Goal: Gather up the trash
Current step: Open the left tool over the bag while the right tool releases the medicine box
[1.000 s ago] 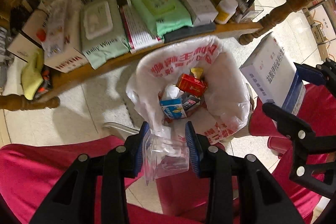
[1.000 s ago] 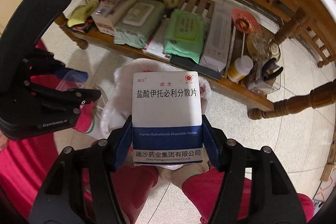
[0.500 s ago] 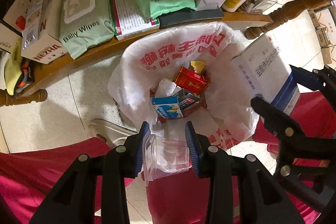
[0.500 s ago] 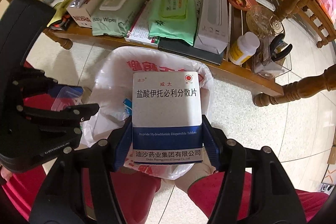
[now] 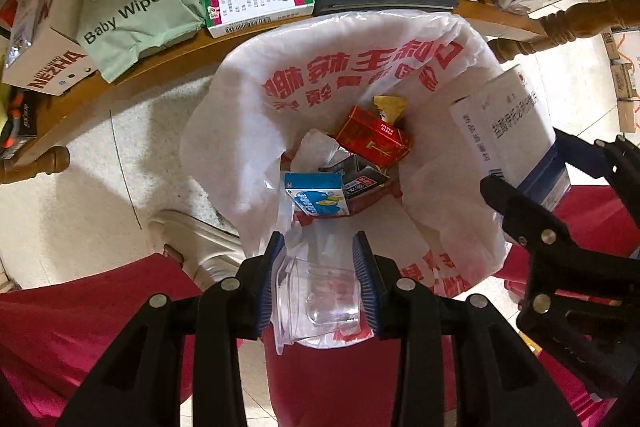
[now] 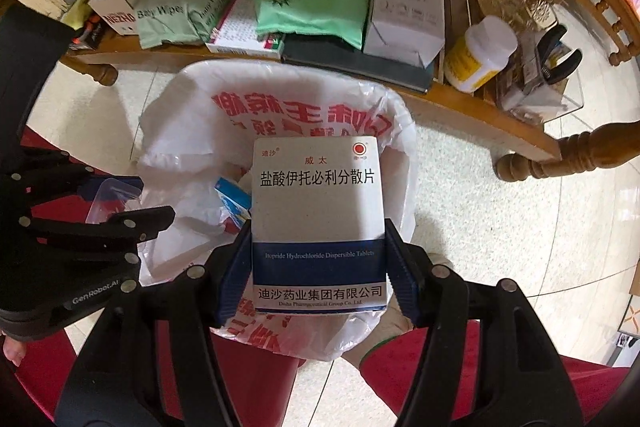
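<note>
1. A crumpled clear plastic bag (image 5: 320,303) is pinched by the left claw (image 5: 320,283) above the near rim of the white printed bin liner (image 5: 240,131) – held there for dropping, it seems.
2. A white-and-blue cardboard medicine box (image 6: 318,223) is clamped by the right claw (image 6: 318,267) over the liner's opening – ready for release.

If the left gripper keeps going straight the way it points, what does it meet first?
Probably the near rim of the white bin bag, which lies just beyond the left gripper and its clear bag; depth is unclear.

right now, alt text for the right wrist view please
The right gripper clamps a white-and-blue cardboard medicine box above a white plastic-lined trash bin holding litter. A cluttered wooden shelf stands behind.
</note>
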The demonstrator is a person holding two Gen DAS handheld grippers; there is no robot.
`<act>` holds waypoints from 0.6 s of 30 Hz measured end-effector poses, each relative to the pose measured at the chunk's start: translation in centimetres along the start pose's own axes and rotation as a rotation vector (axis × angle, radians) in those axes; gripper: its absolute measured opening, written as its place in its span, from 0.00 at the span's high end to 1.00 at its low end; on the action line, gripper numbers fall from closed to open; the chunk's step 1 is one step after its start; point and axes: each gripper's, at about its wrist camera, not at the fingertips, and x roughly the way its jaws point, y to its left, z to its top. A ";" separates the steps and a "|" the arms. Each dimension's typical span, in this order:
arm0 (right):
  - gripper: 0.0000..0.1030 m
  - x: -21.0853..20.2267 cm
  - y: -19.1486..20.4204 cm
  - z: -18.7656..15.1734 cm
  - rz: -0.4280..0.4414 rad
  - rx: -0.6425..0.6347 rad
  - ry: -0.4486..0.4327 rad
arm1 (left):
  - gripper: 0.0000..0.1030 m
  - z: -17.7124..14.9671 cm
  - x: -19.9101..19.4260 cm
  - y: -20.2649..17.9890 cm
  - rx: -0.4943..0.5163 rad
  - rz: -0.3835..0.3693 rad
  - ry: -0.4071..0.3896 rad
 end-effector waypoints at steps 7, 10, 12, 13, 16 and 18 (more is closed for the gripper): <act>0.41 1.8 -0.4 0.2 0.018 0.027 0.048 | 0.66 0.4 2.1 0.3 -0.008 0.004 0.057; 0.41 2.1 -0.6 0.2 0.039 0.038 0.059 | 0.66 0.6 2.5 0.3 -0.017 -0.006 0.065; 0.41 2.2 -0.6 0.2 0.039 0.041 0.061 | 0.66 0.7 2.5 0.4 -0.022 -0.027 0.068; 0.41 2.3 -0.6 0.2 0.037 0.041 0.062 | 0.66 0.8 2.6 0.5 -0.030 -0.048 0.073; 0.41 2.4 -0.6 0.1 0.037 0.042 0.069 | 0.66 1.0 2.9 0.7 -0.047 -0.084 0.081; 0.41 2.6 -0.7 0.2 0.037 0.044 0.072 | 0.66 1.2 3.2 0.7 -0.056 -0.107 0.085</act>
